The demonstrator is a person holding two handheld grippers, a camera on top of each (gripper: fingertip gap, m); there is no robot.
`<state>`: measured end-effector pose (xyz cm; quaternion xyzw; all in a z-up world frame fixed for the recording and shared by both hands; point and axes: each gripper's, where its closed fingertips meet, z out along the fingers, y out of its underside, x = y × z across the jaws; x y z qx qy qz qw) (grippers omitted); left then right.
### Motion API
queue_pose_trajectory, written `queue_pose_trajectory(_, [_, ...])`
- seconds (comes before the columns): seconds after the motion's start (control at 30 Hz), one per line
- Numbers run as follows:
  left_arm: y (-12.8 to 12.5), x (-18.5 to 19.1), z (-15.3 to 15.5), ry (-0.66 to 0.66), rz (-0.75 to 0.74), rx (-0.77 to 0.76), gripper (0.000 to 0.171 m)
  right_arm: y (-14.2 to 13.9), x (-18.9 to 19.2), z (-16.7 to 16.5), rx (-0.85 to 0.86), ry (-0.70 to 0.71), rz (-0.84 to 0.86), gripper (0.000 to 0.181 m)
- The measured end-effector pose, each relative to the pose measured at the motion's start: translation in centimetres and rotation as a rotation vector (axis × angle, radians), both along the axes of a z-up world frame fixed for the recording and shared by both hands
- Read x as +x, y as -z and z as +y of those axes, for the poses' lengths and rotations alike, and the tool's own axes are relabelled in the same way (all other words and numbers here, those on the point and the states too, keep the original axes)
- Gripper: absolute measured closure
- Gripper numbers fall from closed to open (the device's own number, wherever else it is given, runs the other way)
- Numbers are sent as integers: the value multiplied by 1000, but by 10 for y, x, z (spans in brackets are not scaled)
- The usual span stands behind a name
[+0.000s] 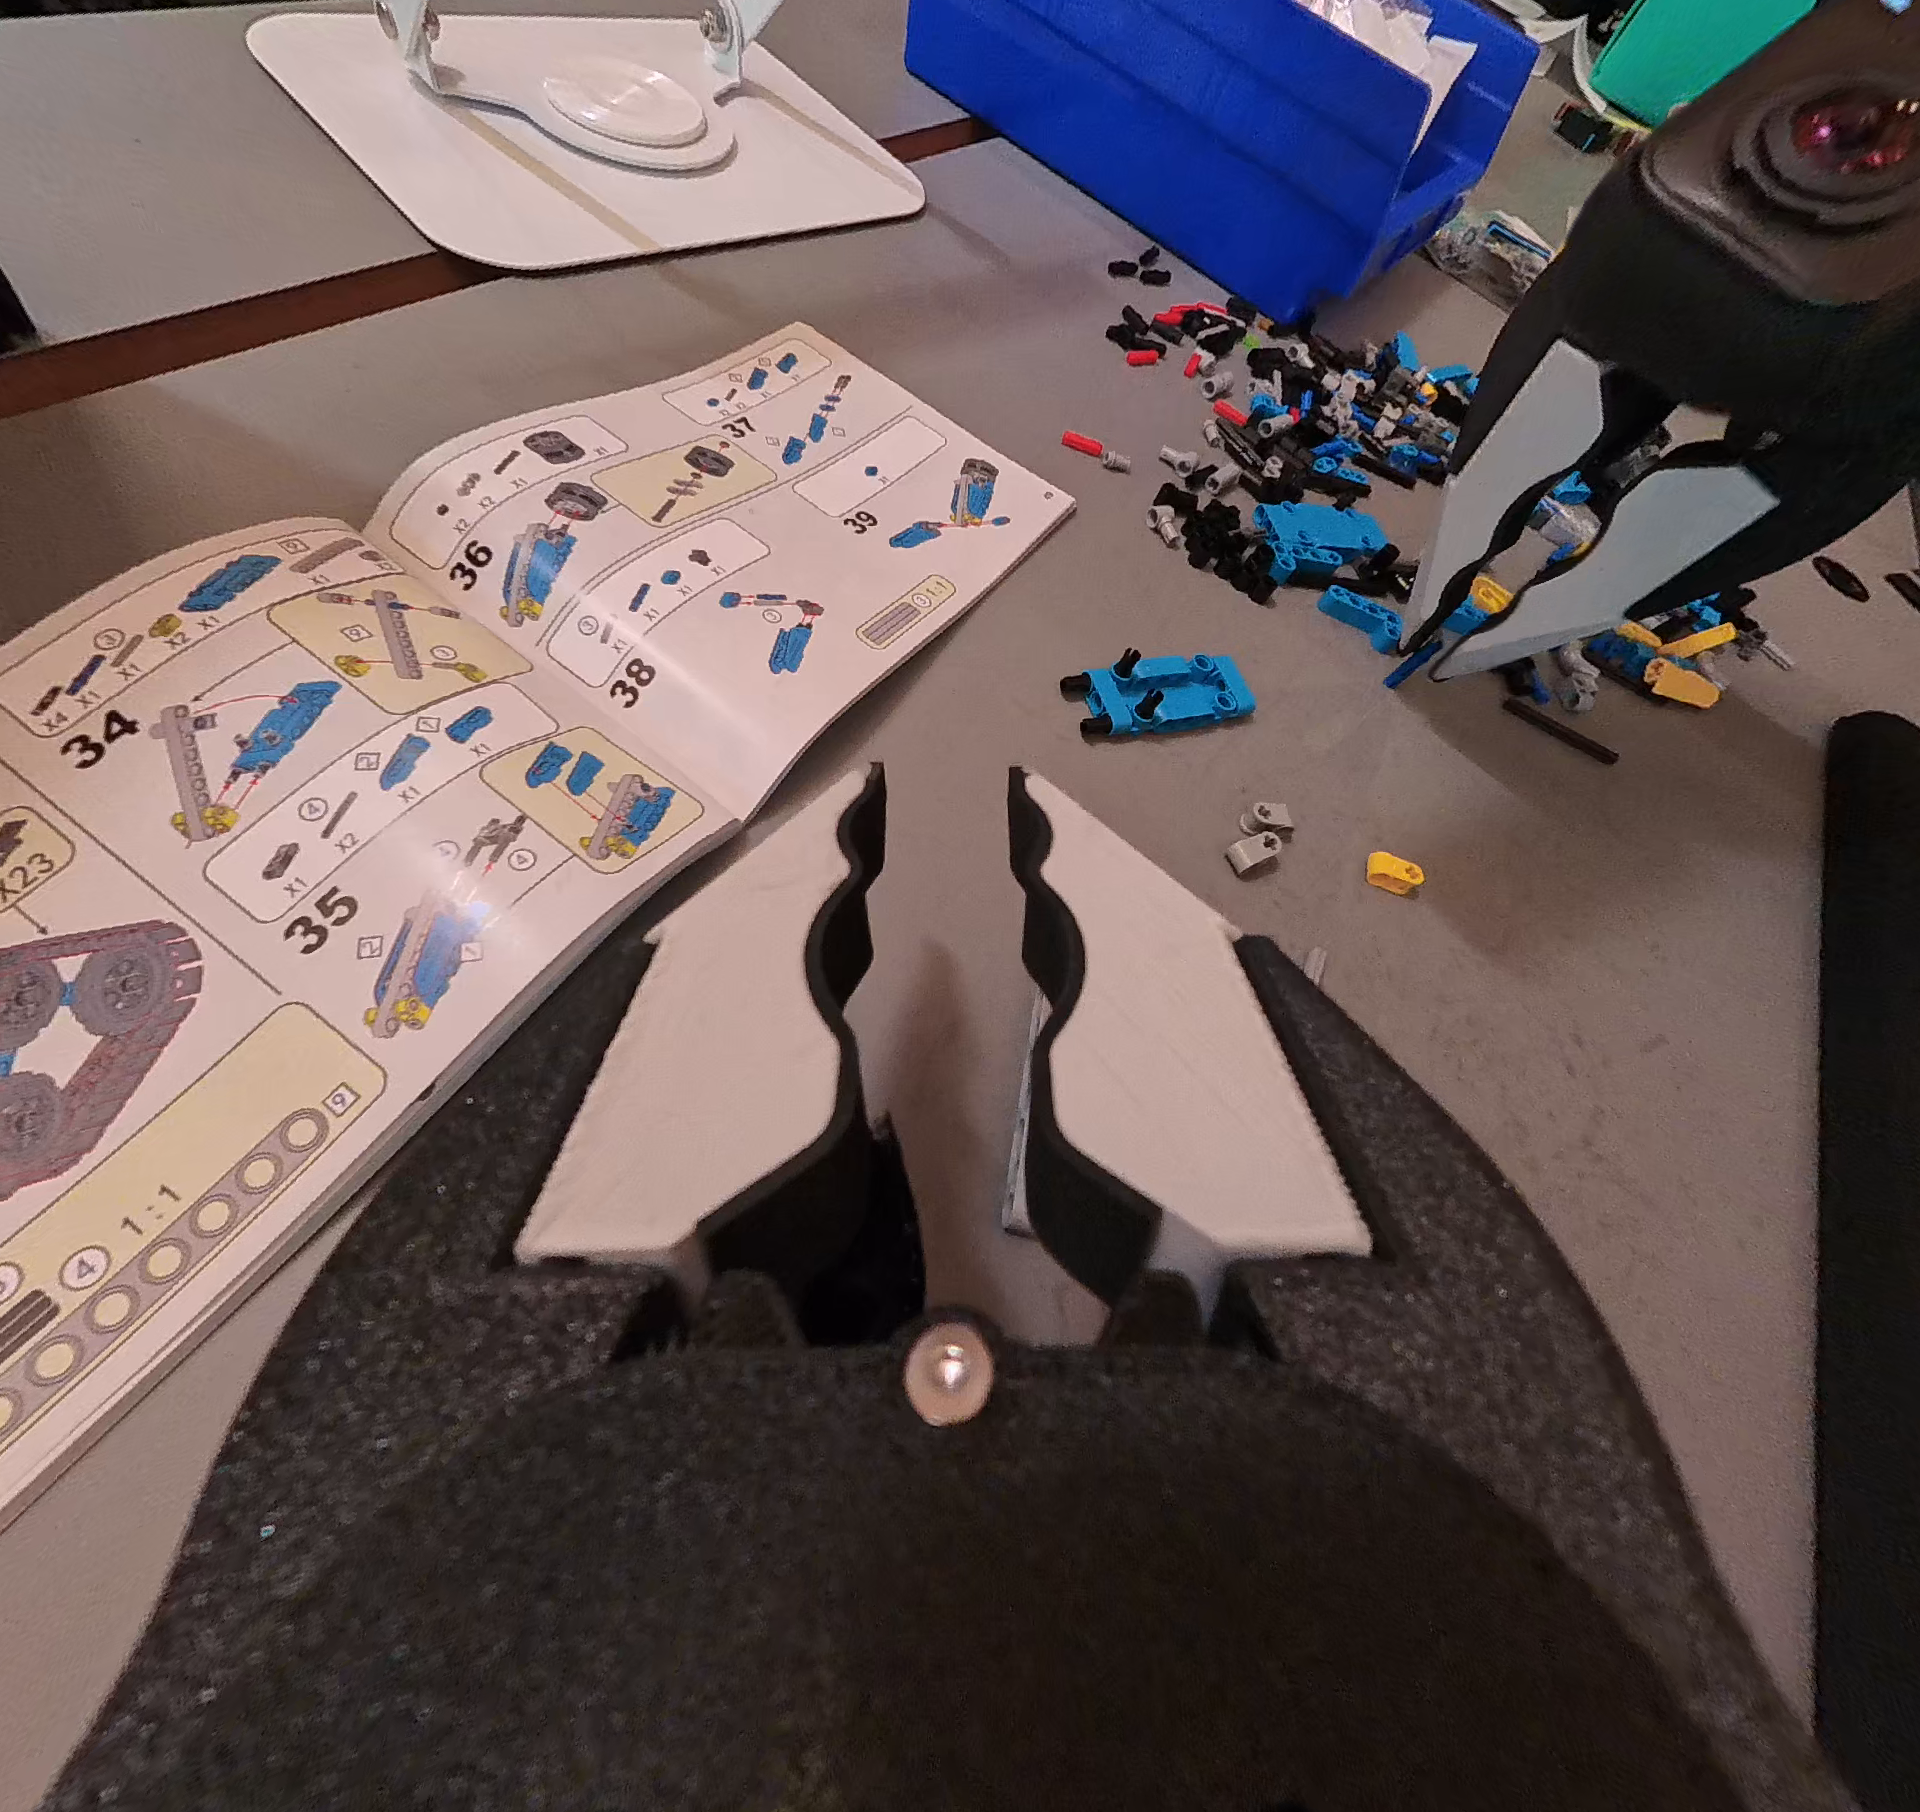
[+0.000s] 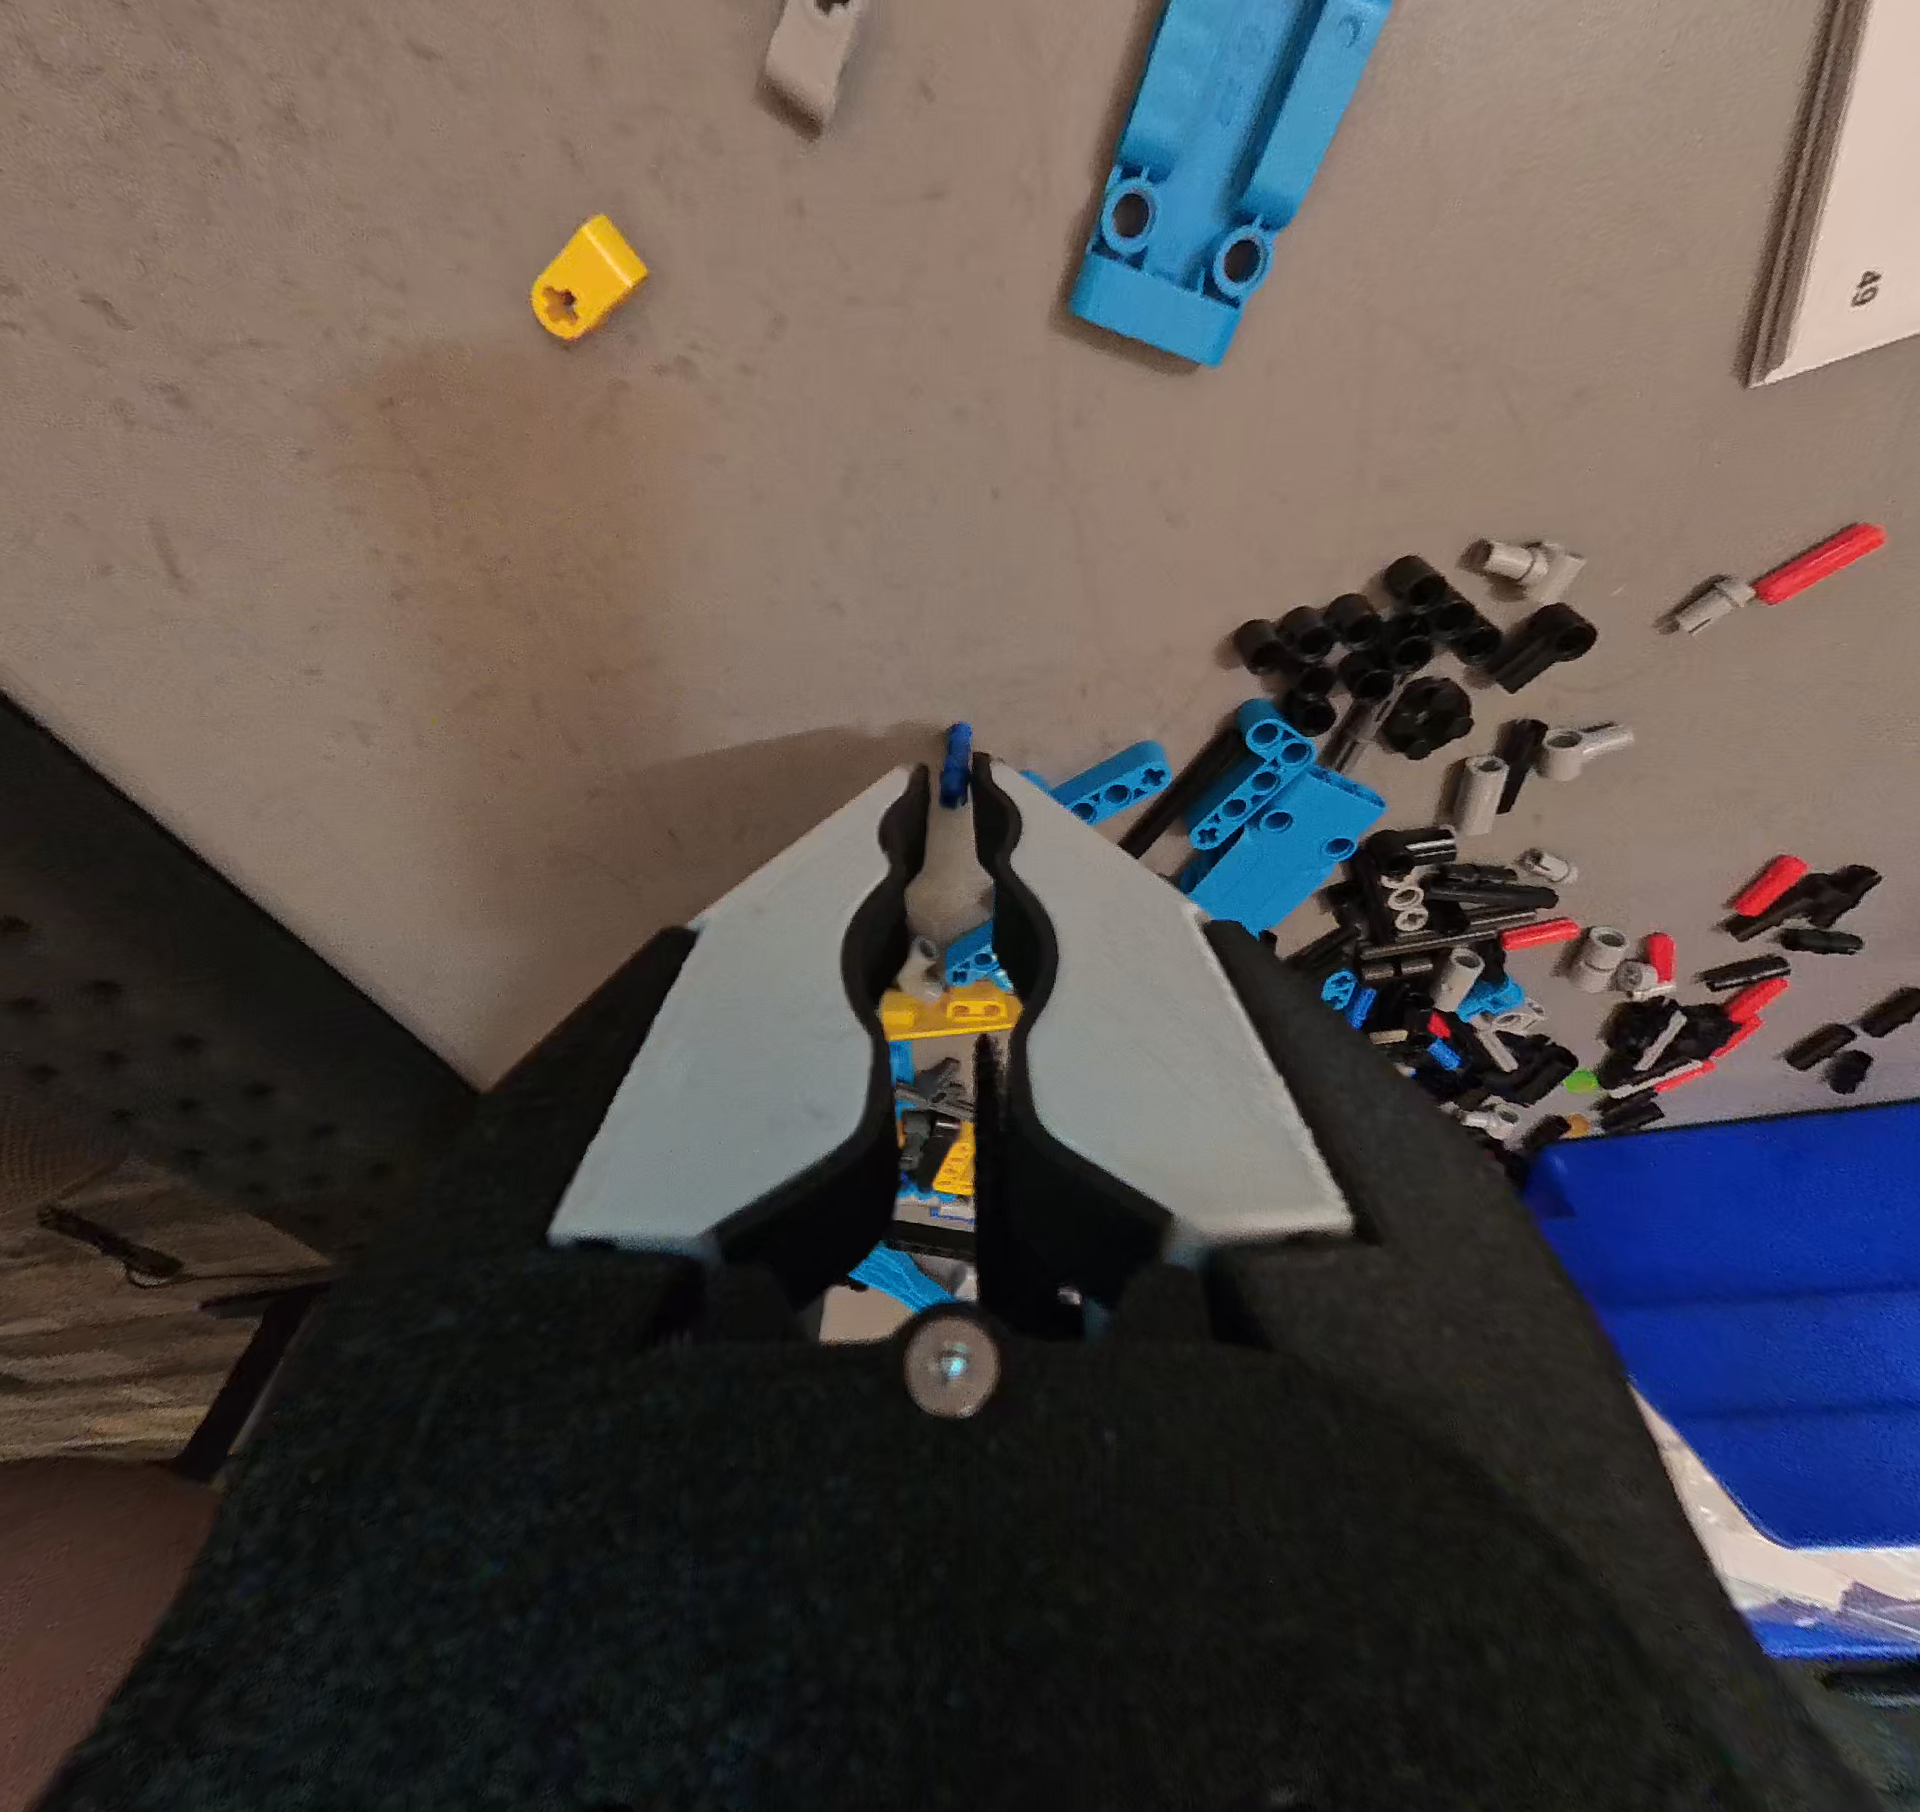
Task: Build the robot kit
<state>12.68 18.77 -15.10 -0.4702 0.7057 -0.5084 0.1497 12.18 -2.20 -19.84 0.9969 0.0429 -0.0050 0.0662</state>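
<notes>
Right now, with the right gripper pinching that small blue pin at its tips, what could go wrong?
1. The right gripper grips the small blue pin only at its very fingertips; it could twist or pop out.
2. The parts pile lies right beside and under the fingers, so a low sweep may scatter pieces.
3. The left gripper sits open near the instruction booklet; moving left could snag the page edge.

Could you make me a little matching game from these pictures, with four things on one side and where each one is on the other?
Things:
1. small dark blue pin
2. yellow connector
3. open instruction booklet
4. blue bin

Places:
A. lying alone on the bare grey table
B. behind the pile of loose pieces
C. between the right gripper tips
D. beside the open left gripper

Pairs: 1-C, 2-A, 3-D, 4-B
</notes>
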Motion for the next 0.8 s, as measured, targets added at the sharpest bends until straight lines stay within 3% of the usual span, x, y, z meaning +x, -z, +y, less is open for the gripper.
queue_pose_trajectory(0.8, [7,-4,-5,27,18,45,149,-1,3,-1,83,13,-8,164])
